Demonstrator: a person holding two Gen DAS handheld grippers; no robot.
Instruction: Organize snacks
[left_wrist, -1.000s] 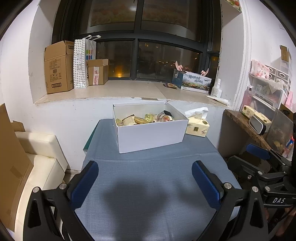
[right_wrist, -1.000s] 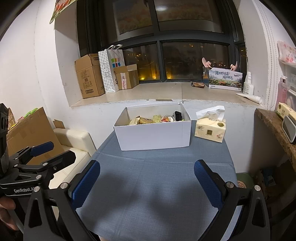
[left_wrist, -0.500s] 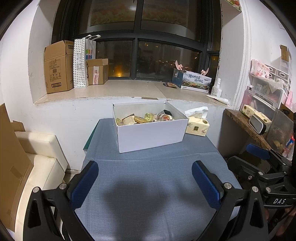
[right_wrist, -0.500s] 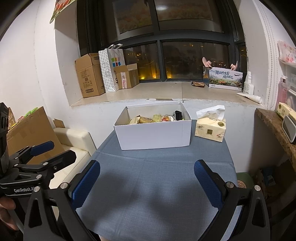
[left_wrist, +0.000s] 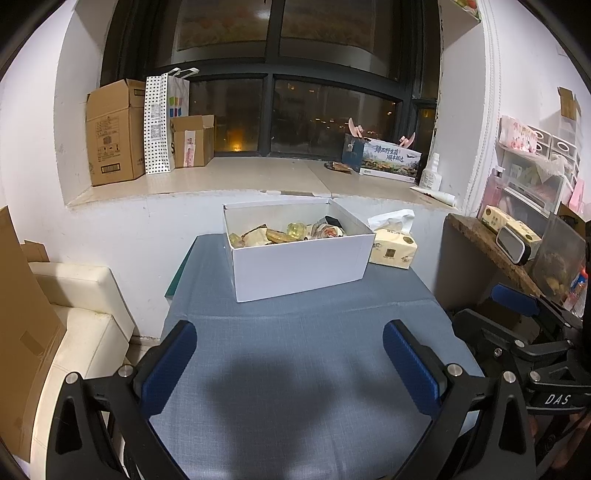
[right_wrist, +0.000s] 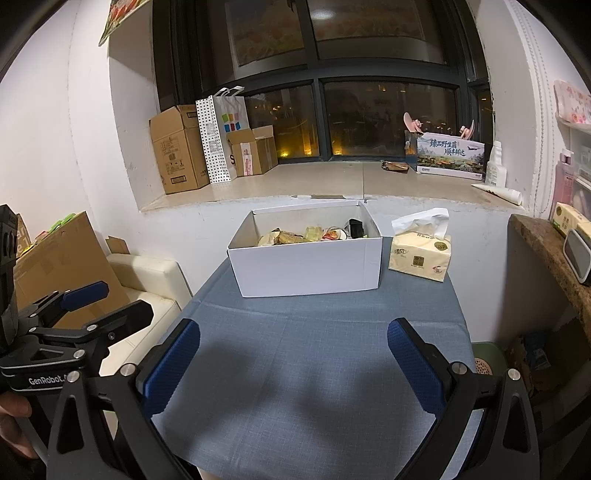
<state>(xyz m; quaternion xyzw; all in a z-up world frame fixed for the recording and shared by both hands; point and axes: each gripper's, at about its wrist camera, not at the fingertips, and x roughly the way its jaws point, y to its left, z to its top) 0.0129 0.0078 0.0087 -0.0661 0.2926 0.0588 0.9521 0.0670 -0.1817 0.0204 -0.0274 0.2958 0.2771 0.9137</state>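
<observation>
A white open box (left_wrist: 299, 264) stands at the far end of the table, also in the right wrist view (right_wrist: 308, 264). Several wrapped snacks (left_wrist: 286, 233) lie inside it (right_wrist: 312, 234). My left gripper (left_wrist: 290, 354) is open and empty, held over the near part of the blue-grey tablecloth (left_wrist: 295, 369), well short of the box. My right gripper (right_wrist: 293, 356) is open and empty too, at a like distance. Each gripper shows at the edge of the other's view: the right one (left_wrist: 524, 325), the left one (right_wrist: 74, 314).
A tissue pack (right_wrist: 419, 254) sits right of the box (left_wrist: 393, 251). A cream seat (left_wrist: 77, 314) and flat cardboard (right_wrist: 62, 266) stand left of the table. A wooden shelf (left_wrist: 487, 247) with clutter is on the right. Cardboard boxes (left_wrist: 114, 133) and a printed carton (right_wrist: 448, 157) line the windowsill.
</observation>
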